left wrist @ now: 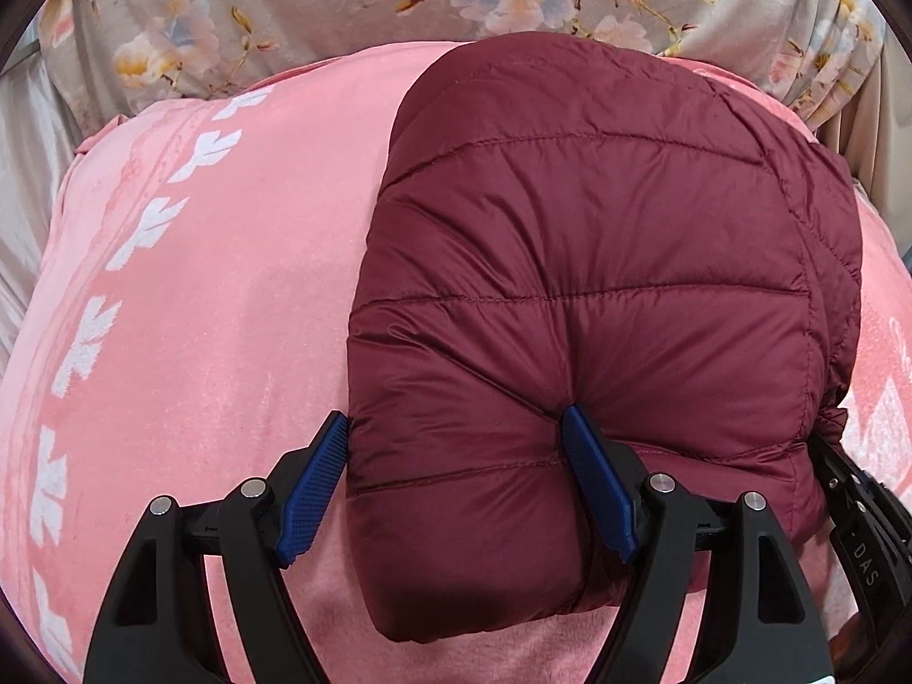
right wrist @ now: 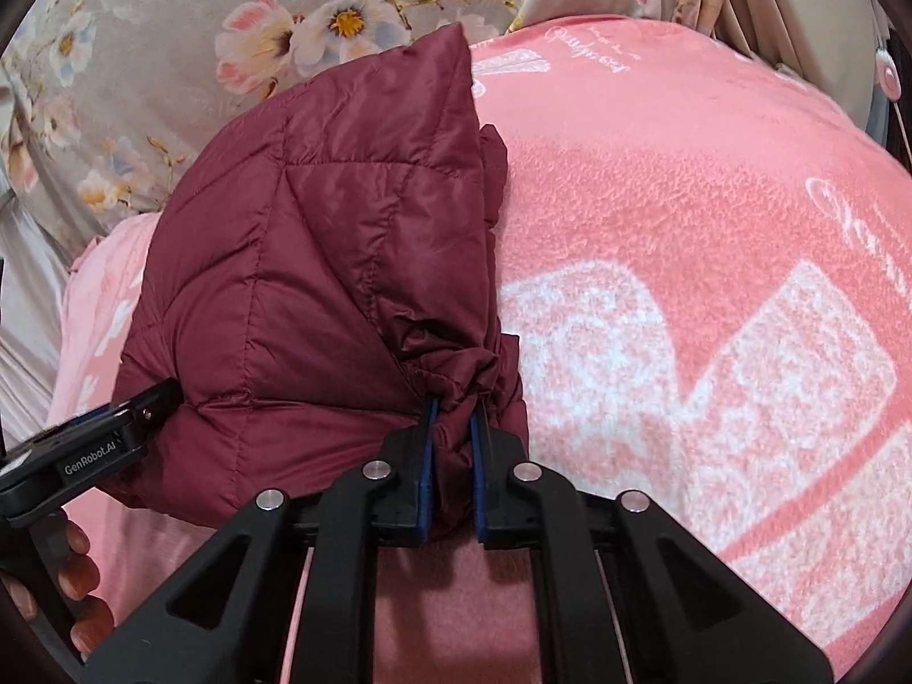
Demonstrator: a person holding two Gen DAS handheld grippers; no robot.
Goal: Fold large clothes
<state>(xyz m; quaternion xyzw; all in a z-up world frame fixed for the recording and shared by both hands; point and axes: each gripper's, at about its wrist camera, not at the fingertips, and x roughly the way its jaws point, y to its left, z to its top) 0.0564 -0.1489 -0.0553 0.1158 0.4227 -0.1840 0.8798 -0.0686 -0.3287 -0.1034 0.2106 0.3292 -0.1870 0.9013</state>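
A maroon quilted down jacket point(left wrist: 598, 262), folded into a thick bundle, lies on a pink blanket with white leaf and lettering patterns point(left wrist: 216, 285), which covers a bed; a grey floral sheet point(left wrist: 285, 5) shows beyond the blanket's far edge.

The left gripper point(left wrist: 456, 456) has its blue-padded fingers point(left wrist: 598, 479) spread wide. The near left corner of the jacket bulges between them: the right finger presses into the puffy fabric, and the left finger touches the bundle's left edge. The jacket spreads out ahead of these fingers and off to their right.

The right gripper point(right wrist: 453, 439) has its fingers point(right wrist: 426, 456) pinched nearly together on a gathered, crinkled hem of the jacket point(right wrist: 319, 262), which sits between the blue pads. Most of the bundle lies ahead and to the left of these fingers, with bare blanket point(right wrist: 712, 285) to their right. The left gripper's black body point(right wrist: 97, 450) shows at the jacket's near left side.
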